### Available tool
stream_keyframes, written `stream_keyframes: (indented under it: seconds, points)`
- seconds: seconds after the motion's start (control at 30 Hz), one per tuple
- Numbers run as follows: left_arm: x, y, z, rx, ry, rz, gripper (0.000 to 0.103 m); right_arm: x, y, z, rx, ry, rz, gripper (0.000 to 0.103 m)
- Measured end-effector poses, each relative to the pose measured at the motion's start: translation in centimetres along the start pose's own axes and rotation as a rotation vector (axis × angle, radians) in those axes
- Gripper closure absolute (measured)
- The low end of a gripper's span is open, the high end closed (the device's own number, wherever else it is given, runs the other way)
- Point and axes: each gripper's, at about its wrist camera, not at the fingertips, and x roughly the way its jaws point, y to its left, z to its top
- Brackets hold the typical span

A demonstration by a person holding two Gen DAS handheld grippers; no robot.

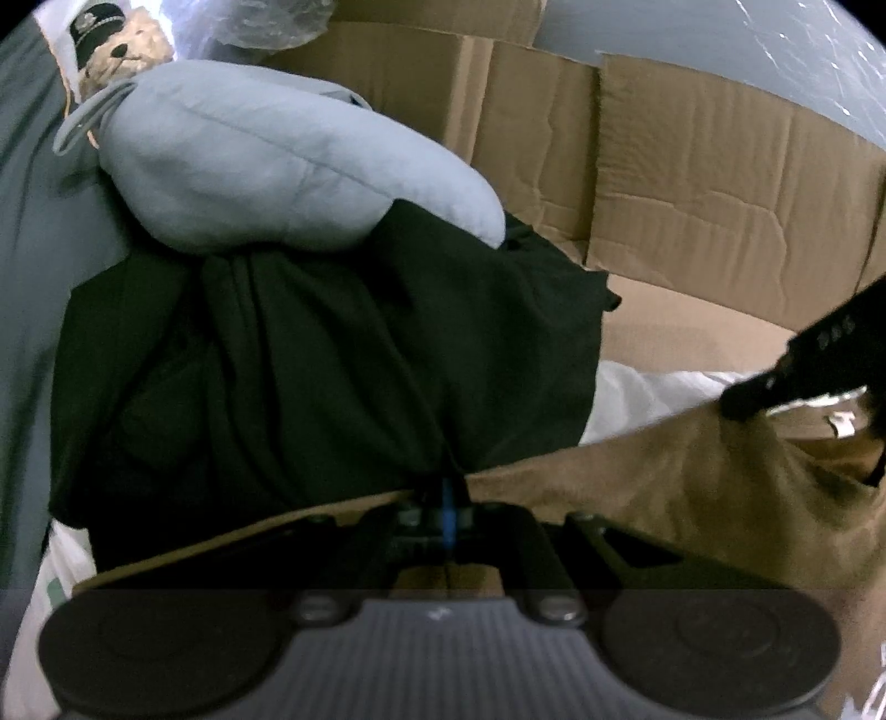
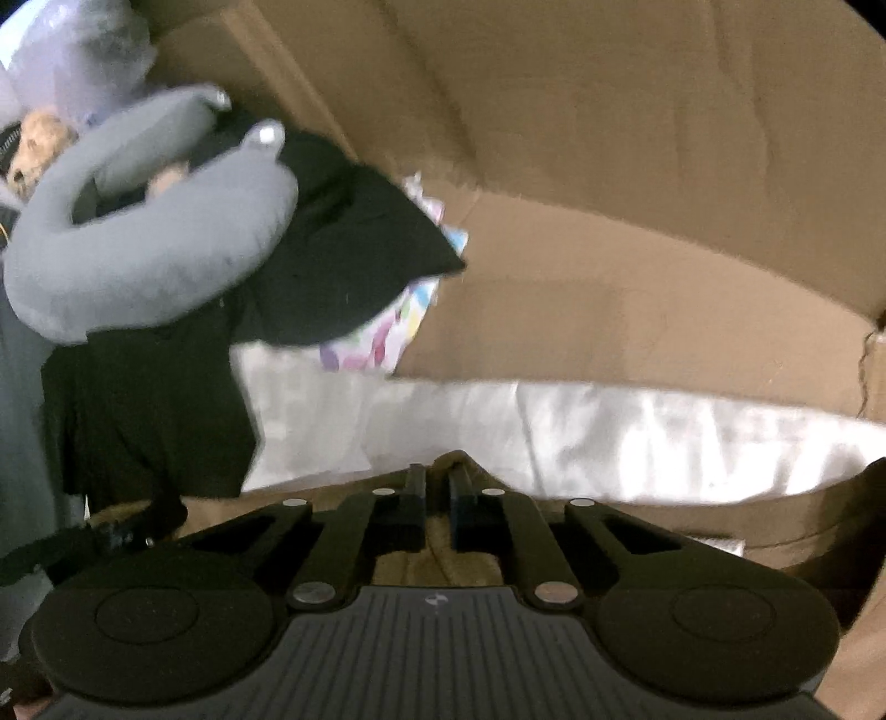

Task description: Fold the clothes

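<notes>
Tan garment: edge stretched between both tongs, low in both views. Left tongs pressed together, pinching the tan fabric's edge at the blue pad. Right tongs nearly closed on a raised fold of the same fabric; also seen from the left wrist view as a dark shape gripping the cloth's far corner. Beyond the garment: white sheet, and a black garment heaped just behind the left tongs. Grey neck pillow rests on top of the black heap. Plush bear with dark cap behind the pillow. Cardboard box walls stand along the back. Both views motion-blurred.
</notes>
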Motion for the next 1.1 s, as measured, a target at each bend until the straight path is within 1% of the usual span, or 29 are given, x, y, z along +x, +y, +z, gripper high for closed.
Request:
stream_keyframes:
  seconds: [0.13, 0.2, 0.27, 0.33, 0.5, 0.57, 0.63, 0.73, 0.83, 0.93, 1.03, 1.1]
  points:
    - [0.2, -0.1, -0.1, -0.001, 0.003, 0.006, 0.100, -0.7, -0.1, -0.3, -0.024, -0.046, -0.020, 0.099]
    - [0.1, -0.3, -0.1, 0.002, 0.003, 0.009, 0.100, -0.1, 0.1, -0.5, -0.056, -0.028, -0.062, 0.097]
    - [-0.3, -0.3, 0.0, 0.002, 0.002, 0.009, 0.100, -0.4, 0.1, -0.6, -0.058, -0.047, -0.070, 0.095]
    - [-1.2, -0.4, 0.1, -0.005, -0.008, 0.009, 0.100, -1.3, 0.4, -0.8, -0.089, -0.079, -0.078, 0.091]
    - [-3.2, -1.1, 0.1, 0.002, -0.066, -0.003, 0.098, -3.7, 1.1, -1.2, -0.170, -0.161, -0.097, 0.090]
    - [-3.9, -1.8, 0.2, 0.012, -0.094, -0.010, 0.098, -4.4, 2.0, -1.7, -0.214, -0.188, -0.089, 0.090]
    - [-4.4, -2.5, 0.2, 0.028, -0.120, -0.042, 0.098, -4.4, 2.9, -2.4, -0.257, -0.189, -0.063, 0.090]
    - [-4.6, -3.3, 0.3, 0.074, -0.142, -0.099, 0.098, -3.5, 4.0, -3.4, -0.310, -0.165, -0.032, 0.090]
    - [-3.6, -4.3, 0.7, 0.157, -0.133, -0.106, 0.098, -1.8, 4.2, -4.5, -0.345, -0.130, -0.054, 0.090]
    - [-2.5, -5.0, 1.0, 0.261, -0.118, -0.112, 0.092, -0.5, 3.4, -5.4, -0.336, -0.076, -0.079, 0.089]
    - [-1.8, -5.3, 1.3, 0.353, -0.113, -0.126, 0.089, -0.4, 2.6, -6.4, -0.340, -0.072, -0.081, 0.087]
    - [-1.0, -5.4, 1.6, 0.365, -0.102, -0.146, 0.089, -0.5, 2.1, -6.9, -0.338, -0.078, -0.074, 0.087]
